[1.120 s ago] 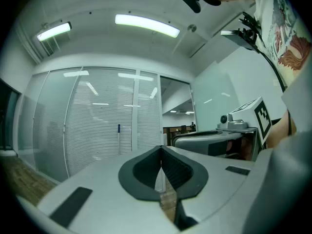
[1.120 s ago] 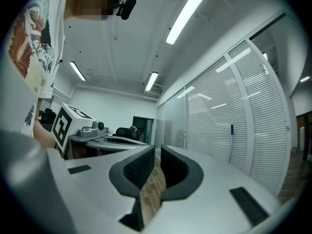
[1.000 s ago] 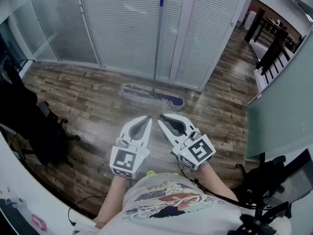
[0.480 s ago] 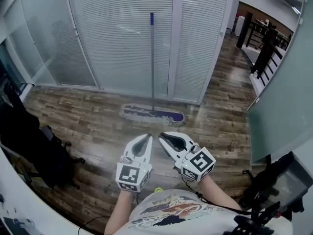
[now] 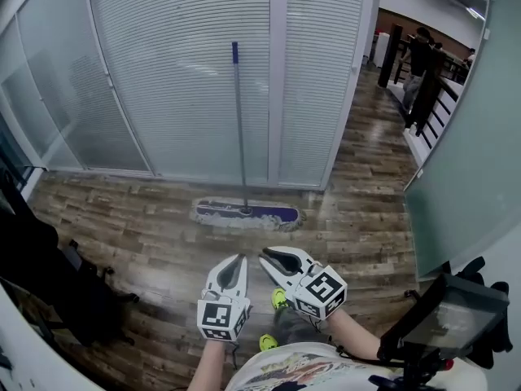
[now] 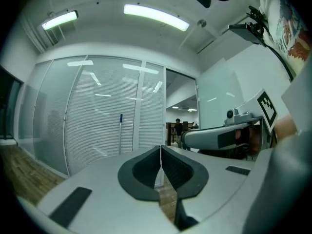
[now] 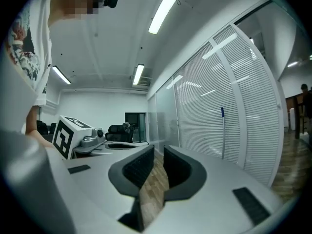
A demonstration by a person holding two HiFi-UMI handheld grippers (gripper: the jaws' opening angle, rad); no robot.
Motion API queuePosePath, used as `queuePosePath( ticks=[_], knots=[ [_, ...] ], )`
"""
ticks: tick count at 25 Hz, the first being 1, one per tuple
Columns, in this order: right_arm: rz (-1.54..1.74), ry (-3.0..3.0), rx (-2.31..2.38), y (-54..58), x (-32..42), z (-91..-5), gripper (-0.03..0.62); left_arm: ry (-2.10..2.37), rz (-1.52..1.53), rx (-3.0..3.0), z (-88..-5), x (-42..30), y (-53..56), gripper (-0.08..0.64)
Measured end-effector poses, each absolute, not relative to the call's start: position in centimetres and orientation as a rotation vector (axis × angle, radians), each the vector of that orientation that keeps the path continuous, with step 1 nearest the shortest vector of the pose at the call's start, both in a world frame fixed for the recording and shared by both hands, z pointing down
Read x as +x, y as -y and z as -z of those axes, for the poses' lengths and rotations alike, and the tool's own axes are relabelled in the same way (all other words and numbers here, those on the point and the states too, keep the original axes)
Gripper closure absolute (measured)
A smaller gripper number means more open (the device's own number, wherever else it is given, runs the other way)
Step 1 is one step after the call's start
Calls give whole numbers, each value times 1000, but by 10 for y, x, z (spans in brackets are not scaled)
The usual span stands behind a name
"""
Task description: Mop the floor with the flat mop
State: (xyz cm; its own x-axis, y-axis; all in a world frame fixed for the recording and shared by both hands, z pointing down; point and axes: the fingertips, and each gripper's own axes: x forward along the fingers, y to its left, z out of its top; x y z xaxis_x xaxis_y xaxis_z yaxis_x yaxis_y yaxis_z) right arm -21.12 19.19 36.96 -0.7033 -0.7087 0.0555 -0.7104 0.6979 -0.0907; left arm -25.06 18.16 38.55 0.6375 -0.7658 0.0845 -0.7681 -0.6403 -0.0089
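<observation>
Both grippers sit lower in the head view than a second ago and closer to the person's body. The mop now lies further up the frame, with the whole handle in sight.

Left gripper [image 5: 238, 259]: jaws clenched, pads meeting along one thin seam, nothing between them. It is held level over the floor [image 5: 146, 226], marker cube nearest the person.

Right gripper [image 5: 264, 257]: just beside the left, angled slightly toward it. Jaws drawn together and empty. A narrow strip of floor shows between the pads in its own view, so they may not quite touch.

Flat mop [image 5: 244, 215]: untouched, well apart from both grippers and ahead of them. Its head lies flat on the wooden floor at the foot of the blinds partition [image 5: 187, 72]. Its handle [image 5: 238, 129] stands nearly upright against the blinds, with the blue tip at the top.

Other notes: yellow-green shoes [image 5: 279, 298] show just below the grippers. A dark office chair [image 5: 57, 275] stands at the left edge. A person [image 5: 419, 55] stands in the corridor at upper right, too small for any detail.
</observation>
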Motion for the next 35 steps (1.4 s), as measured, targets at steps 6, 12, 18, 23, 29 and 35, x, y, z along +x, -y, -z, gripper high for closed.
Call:
queuePosePath(
  ticks=[6, 12, 18, 23, 29, 35],
  knots=[
    [-172, 2889, 1157, -125, -207, -377, 541, 1329, -182, 2826, -395, -233, -120, 545],
    [-154, 2915, 1177, -43, -175, -370, 540, 1340, -211, 2843, -390, -204, -40, 545],
    [-144, 2939, 1151, 43, -143, -357, 540, 1367, -229, 2833, -379, -176, 39, 544],
    [-132, 2941, 1108, 108, -125, -361, 540, 1418, -254, 2823, -383, -156, 100, 543],
    [-170, 2927, 1060, 167, -122, -374, 538, 1414, -316, 2794, -398, -144, 157, 541],
    [-173, 2909, 1129, 233, -116, -379, 521, 1353, -338, 2812, -412, -136, 220, 502]
  ],
)
